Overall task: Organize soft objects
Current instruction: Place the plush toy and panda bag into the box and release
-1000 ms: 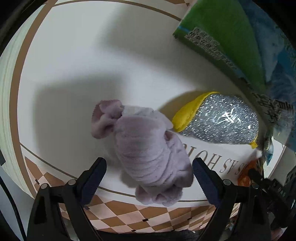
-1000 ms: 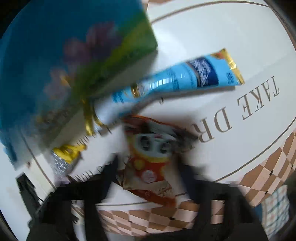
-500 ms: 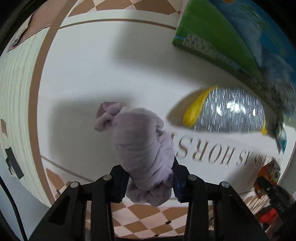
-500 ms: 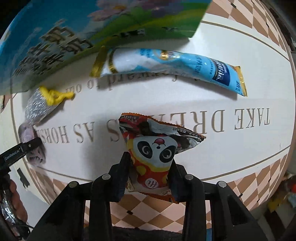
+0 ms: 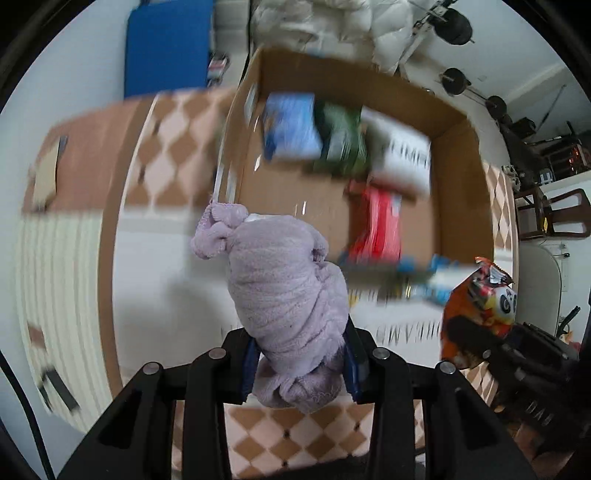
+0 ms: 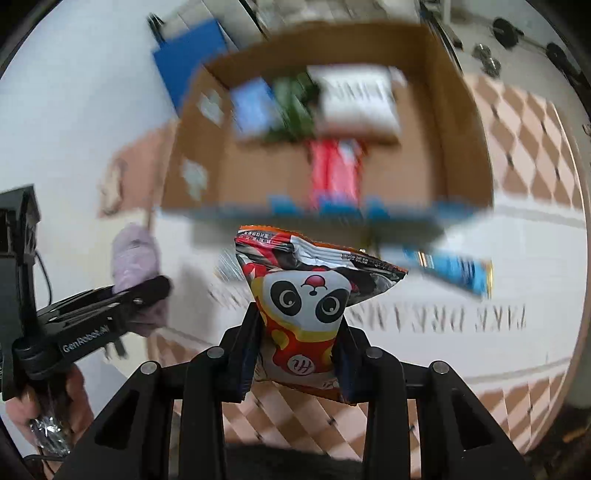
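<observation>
My left gripper is shut on a rolled lilac plush towel and holds it above the white mat. The towel also shows at the left in the right wrist view. My right gripper is shut on an orange panda snack bag, lifted off the mat; the bag also shows at the right in the left wrist view. An open cardboard box stands ahead of both grippers, blurred by motion, with several packs inside. It also shows in the right wrist view.
A light blue tube pack lies on the mat in front of the box. A flat blue pack lies blurred along the box's near edge. A blue panel and gym weights stand behind the box.
Both grippers have lifted and tilted up with their loads, so the cardboard box has come into view. The left gripper closed on the towel one second ago.
</observation>
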`<state>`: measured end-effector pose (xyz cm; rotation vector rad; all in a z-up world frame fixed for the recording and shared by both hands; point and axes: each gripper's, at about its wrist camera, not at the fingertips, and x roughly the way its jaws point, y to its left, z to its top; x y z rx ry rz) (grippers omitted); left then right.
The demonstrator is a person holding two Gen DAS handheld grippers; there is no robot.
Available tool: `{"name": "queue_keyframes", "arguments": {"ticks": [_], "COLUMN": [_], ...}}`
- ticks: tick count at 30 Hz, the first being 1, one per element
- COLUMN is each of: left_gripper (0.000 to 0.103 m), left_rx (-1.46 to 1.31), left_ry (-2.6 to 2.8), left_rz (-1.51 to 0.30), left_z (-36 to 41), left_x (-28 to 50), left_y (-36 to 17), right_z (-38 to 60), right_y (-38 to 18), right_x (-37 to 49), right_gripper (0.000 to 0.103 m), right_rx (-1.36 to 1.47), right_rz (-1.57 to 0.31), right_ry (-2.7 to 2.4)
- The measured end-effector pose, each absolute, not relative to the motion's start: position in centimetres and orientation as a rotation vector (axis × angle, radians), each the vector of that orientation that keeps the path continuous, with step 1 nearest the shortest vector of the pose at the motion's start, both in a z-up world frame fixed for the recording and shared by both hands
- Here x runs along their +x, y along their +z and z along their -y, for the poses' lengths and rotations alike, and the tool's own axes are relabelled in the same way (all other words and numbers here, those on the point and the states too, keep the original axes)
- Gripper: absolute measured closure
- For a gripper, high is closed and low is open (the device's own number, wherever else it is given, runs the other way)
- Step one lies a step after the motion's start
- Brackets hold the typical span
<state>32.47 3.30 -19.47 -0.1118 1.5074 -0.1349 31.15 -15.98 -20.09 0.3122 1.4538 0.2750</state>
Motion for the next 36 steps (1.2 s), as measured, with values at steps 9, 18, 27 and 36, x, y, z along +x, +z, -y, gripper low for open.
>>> {"name": "queue_keyframes", "arguments": {"ticks": [9, 18, 27, 36], "left_gripper": [0.069, 0.069, 0.064, 0.013], "left_rx": [-0.111, -0.061, -0.113, 0.005], "left_ry": [-0.127, -0.117, -0.116, -0.119], "left_rz": [-1.675, -1.767, -1.811, -1.703], "left_z": [-3.7, -2.5, -2.4, -1.4], "left_x": [43.5, 45.7, 46.1, 45.6], "left_y": [-24.7, -27.5, -28.3, -25.0], "right_z": [11.4, 9.5, 9.0, 10.4], "right_y": [-23.3, -28.4, -29.1, -27.9], "right_x": [40.9, 43.2, 44.0, 44.1], "right_gripper": [0.065, 0.065, 0.064, 0.023], "right_rx": [0.318, 0.282, 0.305, 0.278], "right_rz": [-1.394, -1.474, -1.505, -1.526], "right_ry": [0.246, 0.242, 0.264, 0.241]}}
